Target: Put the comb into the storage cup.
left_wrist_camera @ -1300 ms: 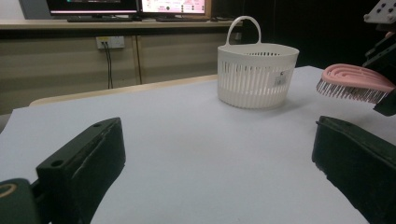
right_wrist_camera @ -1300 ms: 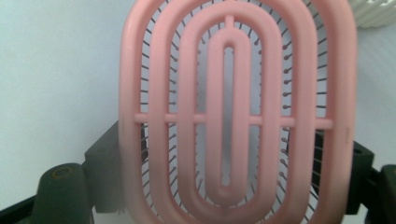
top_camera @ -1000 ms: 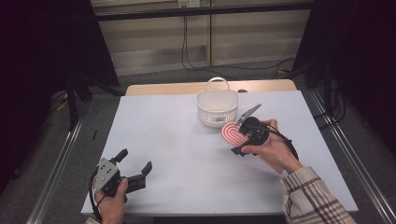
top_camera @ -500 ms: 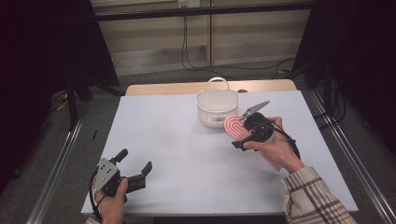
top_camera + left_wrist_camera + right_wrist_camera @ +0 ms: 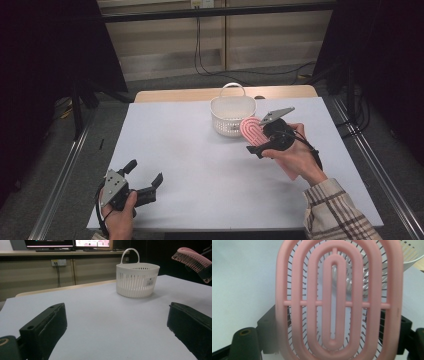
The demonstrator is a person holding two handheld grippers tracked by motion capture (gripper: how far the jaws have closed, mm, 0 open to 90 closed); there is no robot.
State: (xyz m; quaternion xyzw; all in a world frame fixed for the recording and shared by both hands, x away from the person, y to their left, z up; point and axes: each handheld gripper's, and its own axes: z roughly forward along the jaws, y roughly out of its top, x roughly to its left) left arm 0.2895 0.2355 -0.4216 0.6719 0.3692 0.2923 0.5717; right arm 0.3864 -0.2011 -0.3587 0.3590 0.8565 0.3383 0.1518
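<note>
My right tongs (image 5: 256, 138) pinch the pink brush (image 5: 251, 130) beside the basket (image 5: 232, 116), ready to drop it in; my left tongs (image 5: 146, 176) rest spread on the desk (image 5: 200, 165).

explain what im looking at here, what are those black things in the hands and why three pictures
A person sits at a table with a hand-held claw in each hand. One camera looks down from above; the other two ride on the claws and look along their jaws. The right claw grips a pink brush, held in the air beside a white basket that stands on the table; up close, the brush shows its ribbed back. The left claw rests open and empty near the table's front edge.
</note>
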